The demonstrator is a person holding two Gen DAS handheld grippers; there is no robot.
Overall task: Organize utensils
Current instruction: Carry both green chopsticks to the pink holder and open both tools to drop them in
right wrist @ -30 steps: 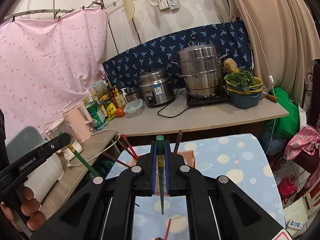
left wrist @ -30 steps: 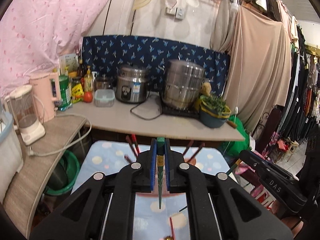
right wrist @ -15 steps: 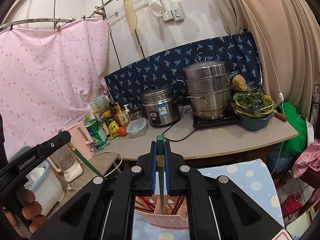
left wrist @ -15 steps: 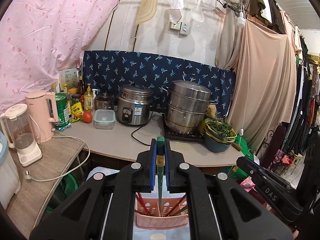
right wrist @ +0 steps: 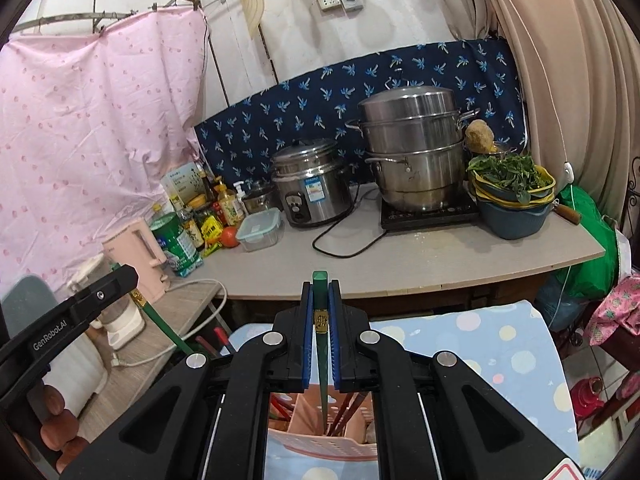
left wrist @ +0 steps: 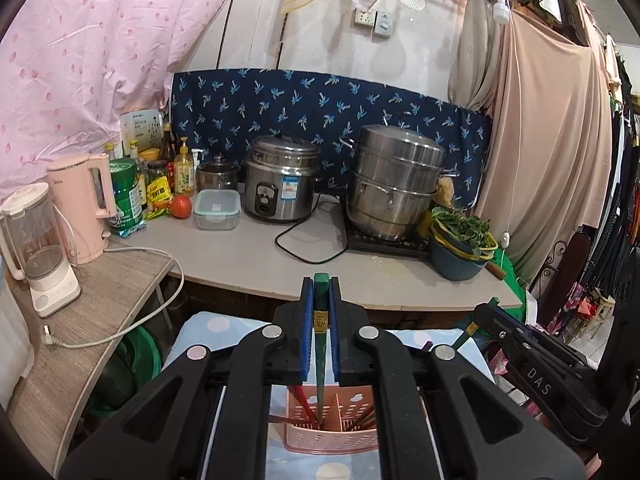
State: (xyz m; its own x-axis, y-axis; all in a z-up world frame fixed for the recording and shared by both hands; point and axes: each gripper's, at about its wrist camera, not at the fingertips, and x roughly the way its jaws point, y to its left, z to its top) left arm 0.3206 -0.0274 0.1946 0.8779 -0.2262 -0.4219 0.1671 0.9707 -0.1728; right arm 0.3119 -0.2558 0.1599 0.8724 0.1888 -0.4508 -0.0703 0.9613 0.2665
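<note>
My left gripper [left wrist: 320, 300] is shut on a green chopstick [left wrist: 320, 360] that hangs point down into the left part of a pink slotted utensil basket [left wrist: 332, 436]. My right gripper [right wrist: 320, 300] is shut on a second green chopstick [right wrist: 321, 364] whose tip reaches into the same basket [right wrist: 320, 446]. Red and dark chopsticks [left wrist: 298, 402] stand in the basket's compartments. The right gripper shows in the left wrist view [left wrist: 496, 316] at the right; the left gripper shows in the right wrist view [right wrist: 116, 284] at the left.
The basket stands on a blue dotted cloth [right wrist: 500, 344]. Behind is a grey counter [left wrist: 256, 256] with a rice cooker [left wrist: 282, 178], a steamer pot [left wrist: 394, 182], a bowl of greens [left wrist: 460, 248], a kettle [left wrist: 82, 208] and bottles.
Both grippers have tilted up from looking down at the cloth to facing the counter, and have lowered their chopsticks point first into the pink basket.
</note>
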